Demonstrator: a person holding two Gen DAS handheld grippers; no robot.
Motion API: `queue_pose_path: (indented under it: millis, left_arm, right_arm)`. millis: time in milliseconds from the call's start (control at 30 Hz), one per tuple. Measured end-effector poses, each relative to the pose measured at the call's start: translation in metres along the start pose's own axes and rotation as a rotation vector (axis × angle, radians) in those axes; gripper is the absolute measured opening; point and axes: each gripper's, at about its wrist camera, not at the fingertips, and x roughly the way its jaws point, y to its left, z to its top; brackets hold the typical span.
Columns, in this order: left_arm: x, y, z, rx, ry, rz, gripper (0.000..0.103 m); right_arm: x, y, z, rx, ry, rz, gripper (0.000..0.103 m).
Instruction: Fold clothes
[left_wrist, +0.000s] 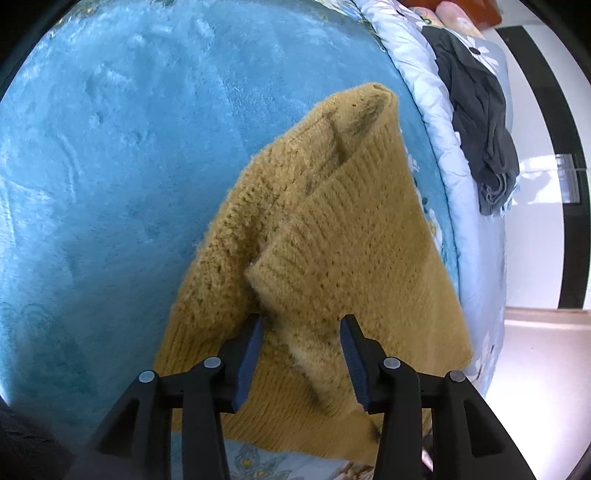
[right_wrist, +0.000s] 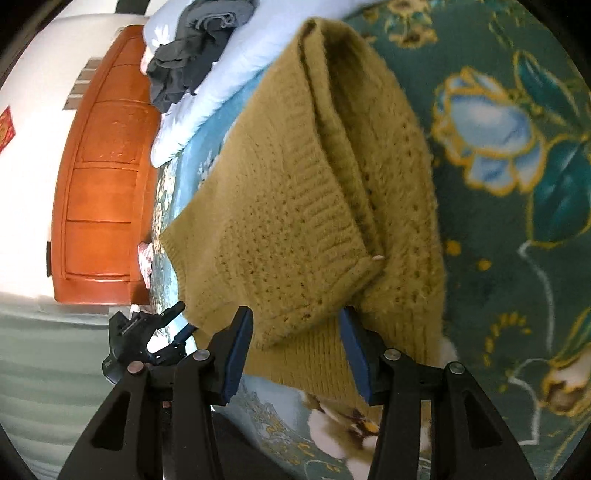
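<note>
Sweater: we see a mustard, fuzzy rib-knit sweater (left_wrist: 332, 229) folded into a long wedge on the plush teal floral blanket (left_wrist: 129, 166).
Left gripper (left_wrist: 302, 325): jaws spread, knit between them, not pinched.
Right gripper (right_wrist: 296, 317): jaws spread over the folded corner.
Nearby: crumpled dark garment (right_wrist: 184, 62); glossy orange wooden headboard (right_wrist: 107, 177).
Writing: we read none.

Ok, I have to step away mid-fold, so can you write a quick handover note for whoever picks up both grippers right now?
Left gripper: open, jaws either side of the folded corner of the mustard-yellow knitted sweater, not pinching it.
Right gripper: open, likewise over the sweater's near edge.
The sweater lies on the teal floral bedspread, one side already folded over. A dark grey garment sits crumpled on the pale blue quilt, untouched.
Left: probably finish and smooth the sweater, then fold the grey garment.
</note>
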Motion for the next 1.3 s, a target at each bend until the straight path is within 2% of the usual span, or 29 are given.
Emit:
queue_pose_path:
  millis: [133, 233, 333, 400, 467, 567, 700, 800, 867, 967, 1067, 1133, 1200, 1300]
  left_arm:
    - [0.0, 0.009, -0.001, -0.073, -0.021, -0.082, 0.047]
    - [-0.001, 0.017, -0.003, -0.116, -0.039, -0.103, 0.044]
    - [-0.003, 0.02, -0.003, -0.129, -0.048, -0.105, 0.036]
    - [-0.004, 0.019, -0.004, -0.133, -0.055, -0.1, 0.028]
    - [-0.004, 0.017, -0.004, -0.121, -0.066, -0.082, 0.019]
    - [-0.005, 0.013, -0.003, -0.098, -0.078, -0.036, 0.013]
    - [-0.017, 0.008, -0.004, -0.077, -0.087, -0.013, 0.011]
    - [-0.039, -0.016, -0.006, 0.046, -0.115, 0.029, 0.011]
    - [-0.056, -0.027, -0.011, 0.108, -0.124, 0.031, 0.011]
    - [-0.072, -0.028, -0.02, 0.101, -0.128, 0.046, 0.011]
    - [-0.058, -0.029, -0.022, 0.109, -0.101, 0.147, 0.011]
    - [-0.042, -0.015, -0.025, 0.062, -0.025, 0.186, 0.01]
    - [-0.032, -0.007, -0.027, 0.03, 0.01, 0.212, 0.01]
    - [-0.024, -0.003, -0.03, 0.021, 0.039, 0.266, 0.011]
  right_arm:
    - [0.004, -0.013, 0.004, 0.106, -0.055, 0.017, 0.05]
    - [0.002, -0.017, 0.004, 0.155, -0.091, 0.021, 0.049]
    - [0.003, -0.013, 0.006, 0.149, -0.104, 0.01, 0.038]
    - [0.003, -0.013, 0.009, 0.165, -0.108, 0.012, 0.024]
    - [0.003, -0.013, 0.012, 0.179, -0.109, 0.011, 0.018]
    - [0.004, -0.003, 0.015, 0.153, -0.118, 0.014, 0.014]
    - [0.0, 0.017, 0.023, 0.09, -0.111, -0.013, 0.013]
    - [-0.008, 0.044, 0.029, 0.008, -0.129, 0.006, 0.013]
    - [-0.019, 0.062, 0.029, -0.058, -0.14, 0.023, 0.013]
    - [-0.037, 0.07, 0.021, -0.114, -0.152, 0.017, 0.013]
    - [-0.046, 0.06, 0.009, -0.149, -0.13, -0.035, 0.013]
    - [-0.037, 0.042, 0.001, -0.144, -0.085, -0.115, 0.012]
    - [-0.025, 0.015, -0.007, -0.088, -0.04, -0.163, 0.012]
    - [-0.015, -0.012, -0.016, 0.01, -0.01, -0.157, 0.012]
